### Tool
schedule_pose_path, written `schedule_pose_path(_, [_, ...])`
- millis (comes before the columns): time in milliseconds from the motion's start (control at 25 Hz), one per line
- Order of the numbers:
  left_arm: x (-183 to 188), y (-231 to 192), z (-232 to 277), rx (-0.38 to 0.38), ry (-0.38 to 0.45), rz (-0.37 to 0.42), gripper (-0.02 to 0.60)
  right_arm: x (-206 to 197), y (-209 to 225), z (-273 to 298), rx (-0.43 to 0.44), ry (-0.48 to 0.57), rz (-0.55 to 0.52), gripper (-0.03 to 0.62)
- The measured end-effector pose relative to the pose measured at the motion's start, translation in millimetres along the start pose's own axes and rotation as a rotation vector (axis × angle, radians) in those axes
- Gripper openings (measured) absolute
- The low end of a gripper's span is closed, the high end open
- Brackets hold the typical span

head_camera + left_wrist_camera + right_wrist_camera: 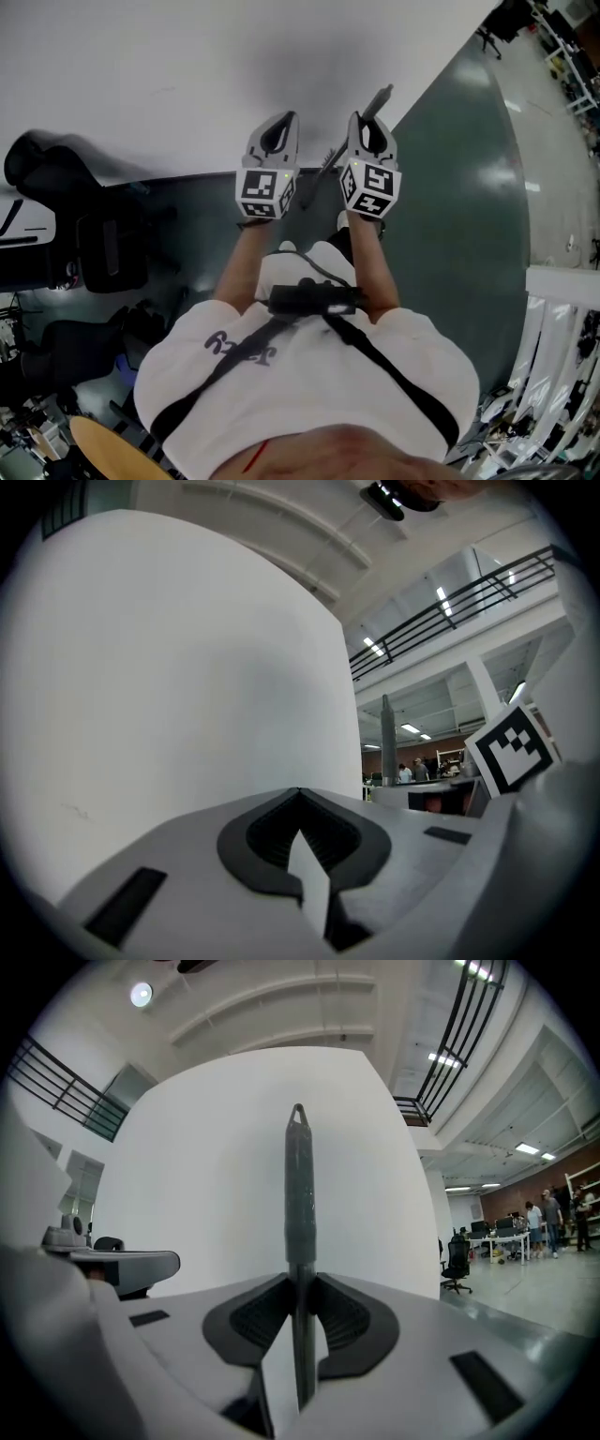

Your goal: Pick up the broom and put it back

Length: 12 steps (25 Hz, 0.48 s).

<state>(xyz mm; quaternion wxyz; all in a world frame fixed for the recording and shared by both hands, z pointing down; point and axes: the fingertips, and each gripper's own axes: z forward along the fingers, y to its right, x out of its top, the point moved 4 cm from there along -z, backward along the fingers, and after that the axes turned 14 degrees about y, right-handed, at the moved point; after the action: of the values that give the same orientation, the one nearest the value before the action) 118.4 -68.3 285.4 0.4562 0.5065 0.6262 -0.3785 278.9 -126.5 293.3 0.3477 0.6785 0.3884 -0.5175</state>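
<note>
The broom's grey handle stands upright between the pads of my right gripper, which is shut on it. From above, the handle's tip rises past the right gripper, and the darker shaft runs down between the two grippers. My left gripper is held level beside the right one, its jaws shut with nothing in them. The left gripper view shows the handle as a grey pole to the right, beside the right gripper's marker cube.
A white wall stands close ahead of both grippers. Dark green floor lies to the right. Black office chairs stand at the left, a white railing at the right. Several people and desks are far off.
</note>
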Motion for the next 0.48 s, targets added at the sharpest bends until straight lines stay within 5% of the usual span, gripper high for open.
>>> schedule_pose_path(480, [-13.1, -60.9, -57.7, 0.187, -0.043, -0.027, 0.012, -36.9, -66.8, 14.1, 0.126, -0.094, 0.013, 0.095])
